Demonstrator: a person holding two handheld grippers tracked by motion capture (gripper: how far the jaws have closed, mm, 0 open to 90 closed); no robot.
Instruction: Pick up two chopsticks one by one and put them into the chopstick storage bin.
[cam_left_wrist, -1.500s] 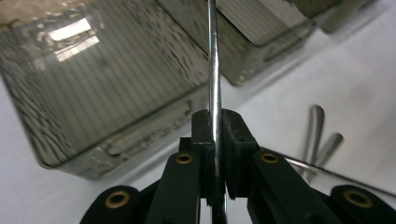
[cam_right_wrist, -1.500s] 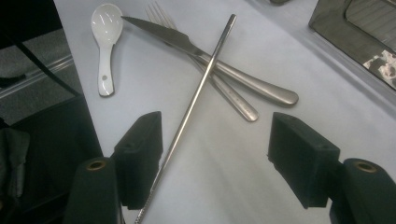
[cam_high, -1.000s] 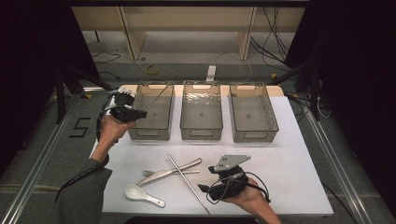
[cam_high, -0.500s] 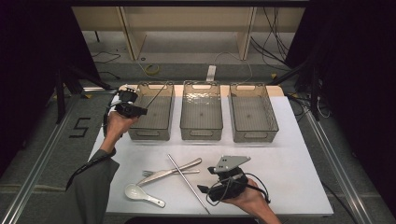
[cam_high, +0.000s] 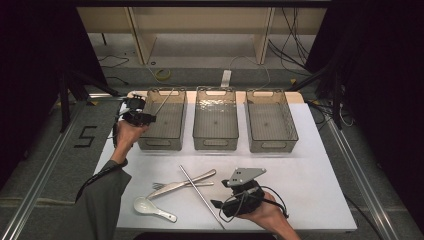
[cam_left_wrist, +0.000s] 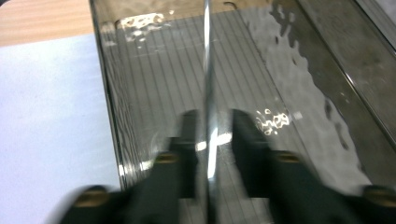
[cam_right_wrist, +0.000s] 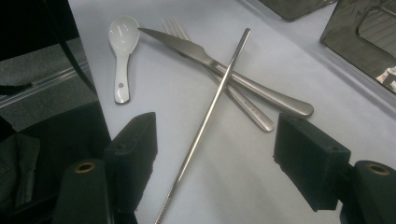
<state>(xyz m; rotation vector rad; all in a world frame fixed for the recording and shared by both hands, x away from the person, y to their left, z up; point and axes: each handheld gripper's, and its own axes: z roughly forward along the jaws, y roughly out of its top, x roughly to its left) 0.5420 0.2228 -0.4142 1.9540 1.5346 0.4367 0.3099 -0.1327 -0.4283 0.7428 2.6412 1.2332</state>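
Note:
My left gripper (cam_high: 145, 118) hovers at the left rim of the left clear bin (cam_high: 150, 144). Its jaws have just been opening, and a thin metal chopstick (cam_left_wrist: 207, 70) stands between them with a gap showing beside it. That chopstick (cam_high: 163, 101) slants up over the bin. My right gripper (cam_high: 218, 204) rests low near the table's front edge, open and holding nothing. In the right gripper view a second chopstick (cam_right_wrist: 205, 121) runs between the fingertips of the right gripper (cam_right_wrist: 215, 135), lying across a knife (cam_right_wrist: 224, 65) and a fork (cam_right_wrist: 173, 24).
A white ceramic spoon (cam_high: 150, 207) lies front left of the knife (cam_high: 182, 184) and fork (cam_high: 161, 185). The middle bin (cam_high: 215, 145) and right bin (cam_high: 272, 146) stand in a row behind, on the white table (cam_high: 310, 170).
My left hand has shifted a little right and down toward the left bin with the chopstick. The right hand has stayed where it was.

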